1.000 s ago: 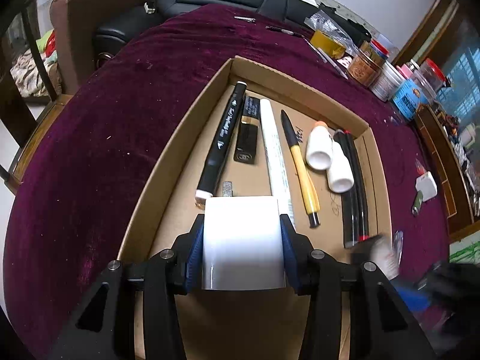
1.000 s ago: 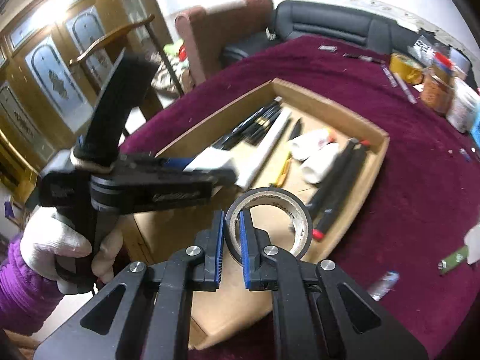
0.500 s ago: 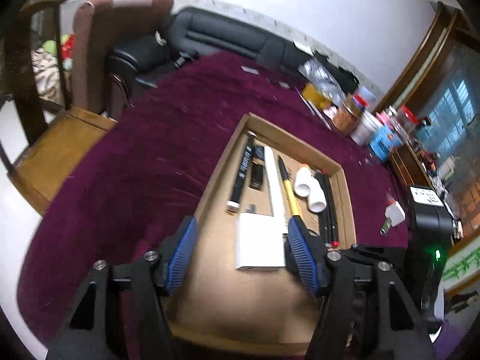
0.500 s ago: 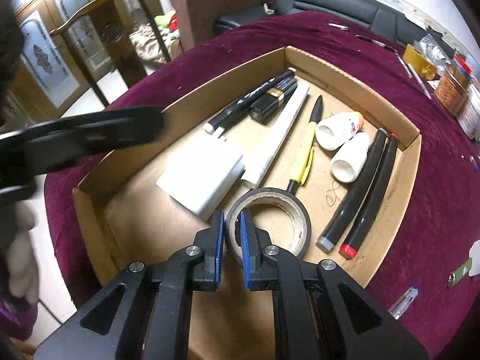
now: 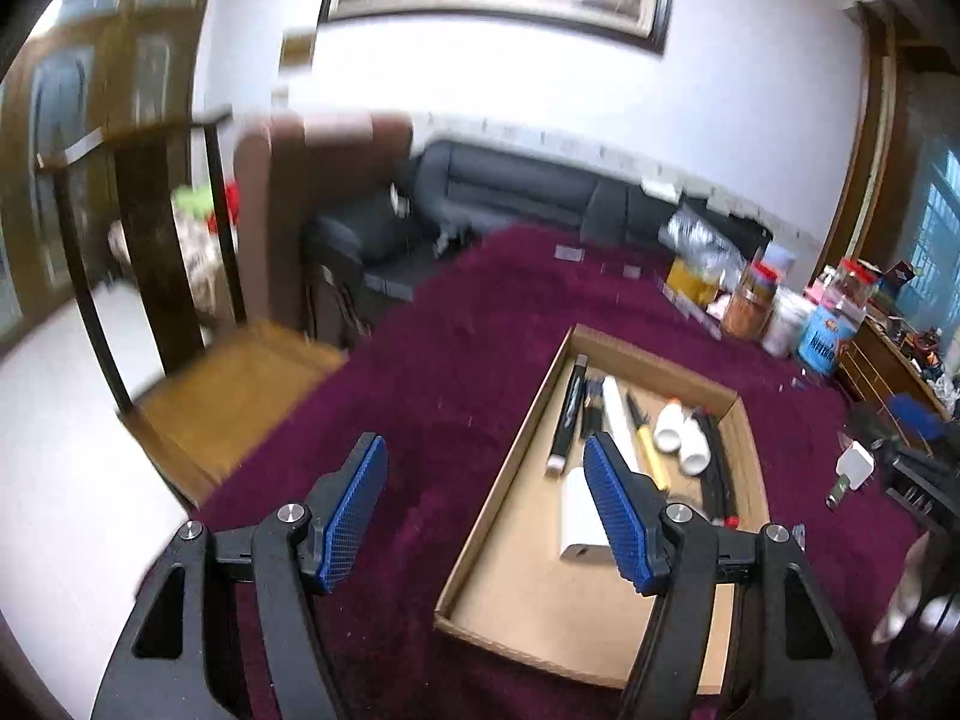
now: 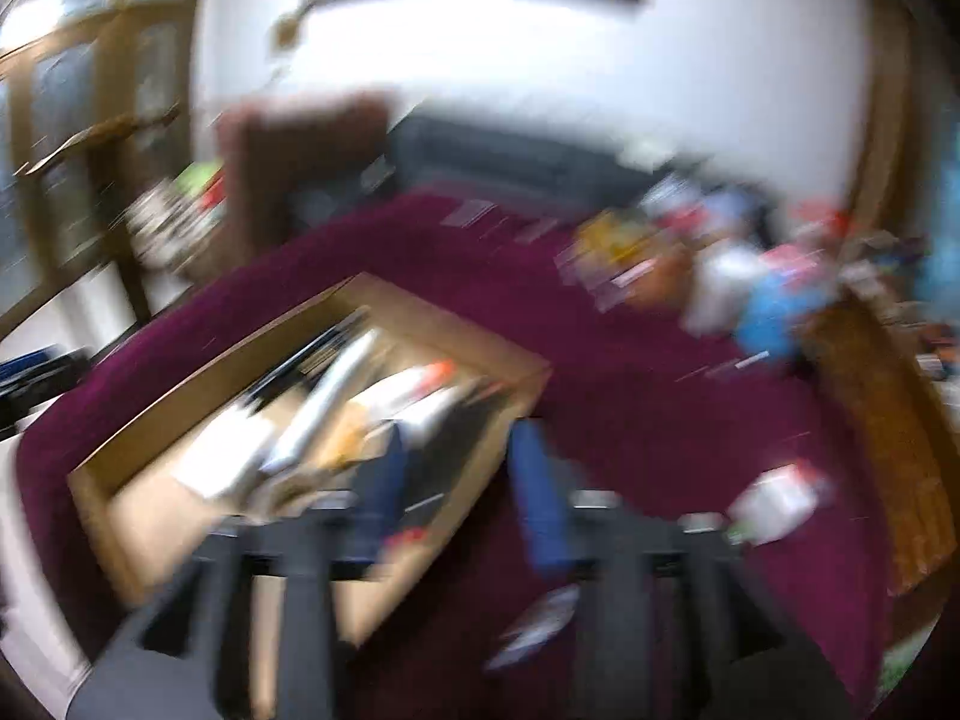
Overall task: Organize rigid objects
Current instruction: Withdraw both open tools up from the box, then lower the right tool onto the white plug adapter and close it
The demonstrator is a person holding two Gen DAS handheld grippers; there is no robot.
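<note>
Left gripper [image 5: 486, 510] jaws wide, nothing btwn, lower center of frame. Right gripper [image 6: 459, 480] jaws opening, empty, view badly blurred. White block [image 5: 579, 510] flat in cardboard tray [image 5: 480, 540], center-right, beside pens. Risk: moving this fast w/ blurred view, could clip tray wall, scatter contents onto purple cloth [image 5: 456, 360].

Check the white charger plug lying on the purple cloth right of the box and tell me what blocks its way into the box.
Only the cardboard box's right wall stands between the white plug and the box floor; it must be lifted over. Purple cloth between them looks bare. Both grippers are empty, the right gripper still opening.
</note>
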